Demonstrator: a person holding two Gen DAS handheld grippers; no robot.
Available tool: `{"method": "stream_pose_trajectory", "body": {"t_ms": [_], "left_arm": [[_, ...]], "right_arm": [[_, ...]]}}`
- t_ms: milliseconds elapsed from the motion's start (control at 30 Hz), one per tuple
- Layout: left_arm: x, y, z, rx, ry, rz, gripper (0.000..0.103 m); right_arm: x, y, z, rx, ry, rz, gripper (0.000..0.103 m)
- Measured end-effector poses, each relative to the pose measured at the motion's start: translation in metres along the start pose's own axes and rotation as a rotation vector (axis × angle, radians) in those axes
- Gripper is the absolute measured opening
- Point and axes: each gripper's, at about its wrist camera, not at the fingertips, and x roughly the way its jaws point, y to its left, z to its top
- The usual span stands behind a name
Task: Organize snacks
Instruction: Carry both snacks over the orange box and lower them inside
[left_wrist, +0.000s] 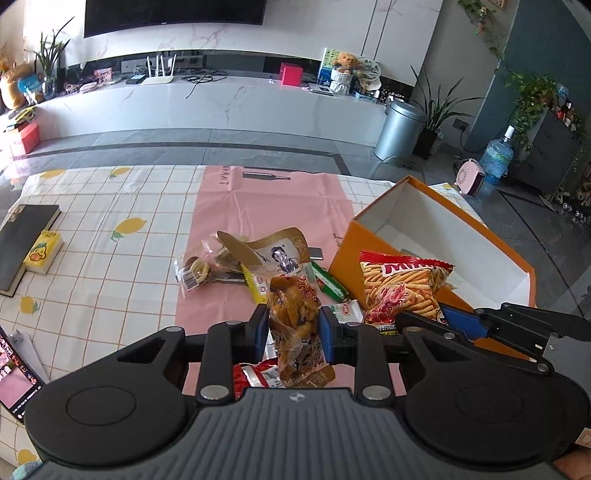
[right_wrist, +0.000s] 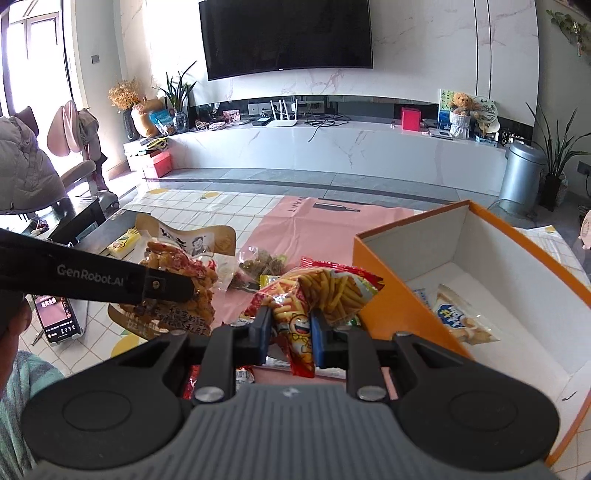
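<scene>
While left tool (left_wrist: 293, 325) pinches chicken-feet packet (left_wrist: 293, 310), right tool (right_wrist: 289, 328) pinches fries bag (right_wrist: 317, 295).

Bright daylight from window (right_wrist: 40, 55) at left, blown out; fisheye bends edges; sharp focus.

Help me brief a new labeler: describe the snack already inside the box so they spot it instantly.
Find the open orange box with white walls at the table's right. On its floor lies a clear packet of pale biscuits with a blue logo. It alone sits inside; the other snacks are outside the box.
</scene>
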Motion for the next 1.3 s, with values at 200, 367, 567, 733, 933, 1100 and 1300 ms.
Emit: {"method": "stream_pose_trajectory", "body": {"t_ms": [200, 367, 567, 733, 933, 1100, 1300], "left_arm": [[-0.009, -0.047, 0.009, 0.103, 0.001, -0.041, 0.032], [-0.008, -0.087, 0.019, 0.169, -0.011, -0.098, 0.032], [0.009, -0.131, 0.035, 0.247, -0.012, -0.155, 0.032], [0.033, -0.166, 0.047, 0.312, 0.007, -0.193, 0.032], [0.082, -0.191, 0.064, 0.348, 0.12, -0.24, 0.032], [0.125, -0.205, 0.068, 0.39, 0.209, -0.235, 0.032], [0.166, -0.213, 0.06, 0.449, 0.337, -0.235, 0.032]], "right_arm": [[-0.033, -0.019, 0.007, -0.041, 0.004, -0.023, 0.019], [-0.059, -0.046, 0.012, -0.084, -0.004, -0.078, 0.018], [-0.077, -0.091, 0.022, -0.11, 0.008, -0.149, 0.018], [-0.077, -0.132, 0.031, -0.117, 0.05, -0.195, 0.018], [-0.047, -0.185, 0.036, -0.085, 0.17, -0.195, 0.018], [-0.007, -0.218, 0.031, -0.049, 0.292, -0.166, 0.018], [0.043, -0.234, 0.019, -0.075, 0.442, -0.101, 0.018]]}}
